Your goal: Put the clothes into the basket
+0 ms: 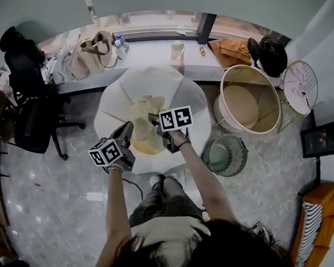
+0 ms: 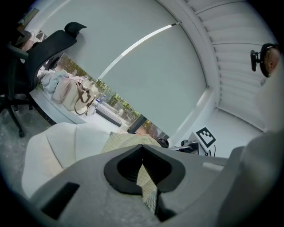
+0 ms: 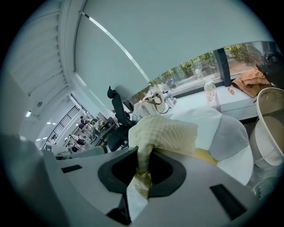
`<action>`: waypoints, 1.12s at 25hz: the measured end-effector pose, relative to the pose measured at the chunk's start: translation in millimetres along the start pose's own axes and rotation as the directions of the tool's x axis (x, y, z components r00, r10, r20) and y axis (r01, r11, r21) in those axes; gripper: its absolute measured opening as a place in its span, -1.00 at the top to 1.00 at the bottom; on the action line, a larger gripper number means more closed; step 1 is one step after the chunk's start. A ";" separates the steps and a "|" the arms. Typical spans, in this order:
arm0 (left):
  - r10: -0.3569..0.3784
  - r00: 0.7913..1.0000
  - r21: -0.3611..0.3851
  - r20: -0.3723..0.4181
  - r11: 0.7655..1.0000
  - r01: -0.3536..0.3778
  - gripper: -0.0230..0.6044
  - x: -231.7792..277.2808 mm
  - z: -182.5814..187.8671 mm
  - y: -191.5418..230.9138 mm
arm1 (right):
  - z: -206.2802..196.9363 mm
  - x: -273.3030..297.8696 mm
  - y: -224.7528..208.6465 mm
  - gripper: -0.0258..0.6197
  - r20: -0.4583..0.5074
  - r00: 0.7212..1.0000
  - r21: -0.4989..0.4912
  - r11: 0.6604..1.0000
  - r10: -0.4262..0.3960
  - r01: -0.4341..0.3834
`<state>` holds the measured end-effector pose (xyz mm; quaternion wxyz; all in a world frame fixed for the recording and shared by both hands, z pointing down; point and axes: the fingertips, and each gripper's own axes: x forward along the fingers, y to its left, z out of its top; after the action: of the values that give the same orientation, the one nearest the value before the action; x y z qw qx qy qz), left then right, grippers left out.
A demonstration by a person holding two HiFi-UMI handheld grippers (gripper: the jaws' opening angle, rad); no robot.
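Left gripper [image 1: 127, 128] and right gripper [image 1: 155, 121] both clamped on yellow checked cloth [image 1: 143, 111], over table [image 1: 175, 83] front edge. Basket [image 1: 269, 102] beside table.

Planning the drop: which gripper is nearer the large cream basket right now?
Right. The right gripper holds the yellow cloth over the white table, closer to the large cream basket; the left gripper is farther left.

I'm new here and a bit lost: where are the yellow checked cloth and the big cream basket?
yellow checked cloth [image 3: 166, 133]: right gripper view, its bunched upper fold.
big cream basket [image 1: 266, 99]: head view, its inner wall.
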<state>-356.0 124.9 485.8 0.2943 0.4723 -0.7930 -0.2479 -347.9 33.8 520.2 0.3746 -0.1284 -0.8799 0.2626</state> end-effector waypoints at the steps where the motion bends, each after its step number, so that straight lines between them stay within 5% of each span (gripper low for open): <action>1: -0.004 1.000 0.002 0.008 1.000 0.004 0.89 -2.2 2.6 -2.9 | 1.6 -2.4 2.2 0.76 0.008 1.000 0.001 1.000 0.001 -0.001; 28: -0.136 0.990 0.045 0.028 0.990 0.135 0.89 3.1 22.3 -47.8 | 26.1 -60.8 4.4 0.76 0.194 0.980 0.070 0.997 -0.039 0.026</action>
<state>-344.0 104.0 438.7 0.2541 0.5273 -0.7688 -0.2576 -325.1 2.2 466.6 0.2947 -0.0749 -0.9051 0.2971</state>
